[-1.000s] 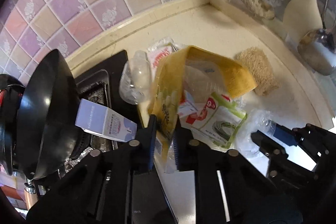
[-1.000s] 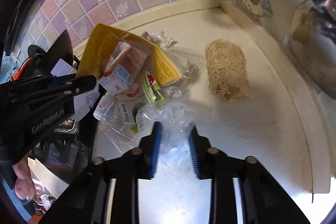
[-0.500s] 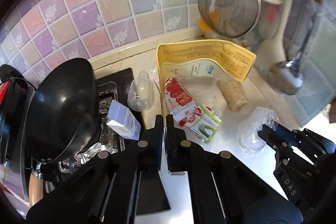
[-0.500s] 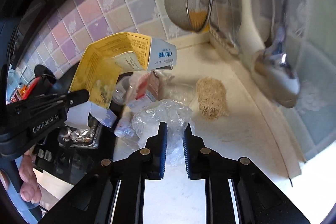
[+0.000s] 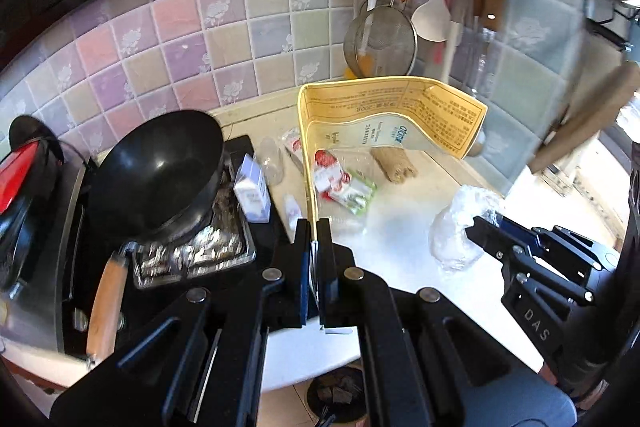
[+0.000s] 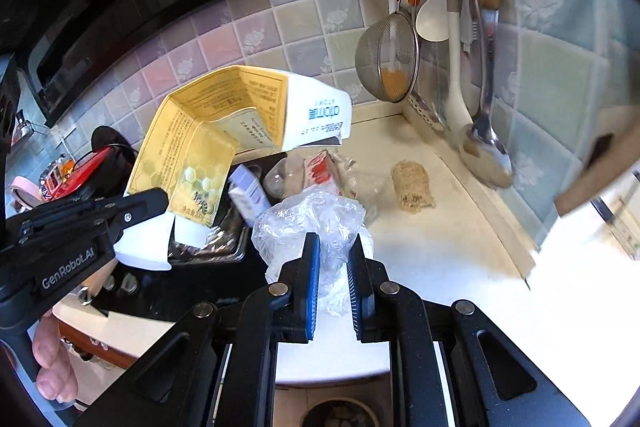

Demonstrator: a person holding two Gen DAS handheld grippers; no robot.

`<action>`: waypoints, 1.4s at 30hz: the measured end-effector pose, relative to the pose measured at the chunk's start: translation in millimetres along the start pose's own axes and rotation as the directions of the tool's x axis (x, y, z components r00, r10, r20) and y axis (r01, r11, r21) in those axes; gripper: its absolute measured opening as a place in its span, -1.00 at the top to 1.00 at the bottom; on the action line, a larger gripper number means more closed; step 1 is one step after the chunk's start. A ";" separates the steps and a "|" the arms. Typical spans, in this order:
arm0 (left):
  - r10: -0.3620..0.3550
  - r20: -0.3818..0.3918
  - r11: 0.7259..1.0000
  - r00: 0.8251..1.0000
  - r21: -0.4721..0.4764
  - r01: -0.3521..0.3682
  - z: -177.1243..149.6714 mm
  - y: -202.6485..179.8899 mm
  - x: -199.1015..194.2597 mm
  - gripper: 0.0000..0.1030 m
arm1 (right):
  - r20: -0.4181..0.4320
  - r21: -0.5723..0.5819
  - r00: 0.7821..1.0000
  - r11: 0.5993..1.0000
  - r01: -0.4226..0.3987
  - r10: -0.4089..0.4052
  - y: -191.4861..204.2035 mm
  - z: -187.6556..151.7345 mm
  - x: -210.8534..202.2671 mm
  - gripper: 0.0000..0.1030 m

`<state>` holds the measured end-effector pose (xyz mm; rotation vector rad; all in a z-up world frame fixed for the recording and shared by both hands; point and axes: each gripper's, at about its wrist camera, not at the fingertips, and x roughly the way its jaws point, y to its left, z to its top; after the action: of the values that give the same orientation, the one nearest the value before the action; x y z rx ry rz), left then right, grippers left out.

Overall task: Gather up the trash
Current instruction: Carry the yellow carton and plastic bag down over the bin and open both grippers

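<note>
Two pieces are up off the worktop (image 5: 400, 247): left tongs (image 5: 318, 227) pinched tight on the yellow carton (image 5: 384, 115), right tongs (image 6: 334, 259) clamped on the clear plastic bag (image 6: 308, 223). Red-and-green wrappers (image 5: 344, 183), a small bottle (image 5: 270, 159) and a purple box (image 5: 252, 193) still sit beside the wok (image 5: 156, 171), and the bin (image 6: 340, 415) waits below the edge

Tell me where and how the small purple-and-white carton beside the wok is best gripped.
Grip the purple-and-white carton across its two narrow flat sides near the top, coming from above on the counter side. It stands tilted against the stove tray, and the wok likely blocks the other side.
</note>
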<state>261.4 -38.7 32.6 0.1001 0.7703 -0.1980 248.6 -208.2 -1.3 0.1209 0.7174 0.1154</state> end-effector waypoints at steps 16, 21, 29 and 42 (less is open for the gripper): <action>-0.066 -0.094 0.998 0.993 0.014 0.067 -149.4 23.9 -79.6 0.98 | -0.099 0.003 0.993 0.998 0.062 -0.061 53.4 -146.3 -100.8 0.76; -0.087 -0.135 0.995 0.987 0.033 0.092 -187.5 19.5 -84.6 0.98 | -0.142 -0.001 0.987 0.997 0.072 -0.072 64.6 -188.4 -113.8 0.76; -0.096 -0.206 0.990 0.974 0.083 0.115 -234.2 4.9 -69.1 0.98 | -0.230 0.005 0.967 0.994 0.110 -0.106 63.0 -240.2 -111.0 0.76; -0.099 -0.417 0.991 0.904 0.041 0.127 -299.6 0.1 11.6 0.98 | -0.443 0.069 0.889 0.984 0.164 -0.117 26.2 -299.6 -45.8 0.76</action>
<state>65.5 8.2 -189.4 0.1651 1.1964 -0.3197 14.7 -167.8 -191.6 0.1446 1.1826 -0.0377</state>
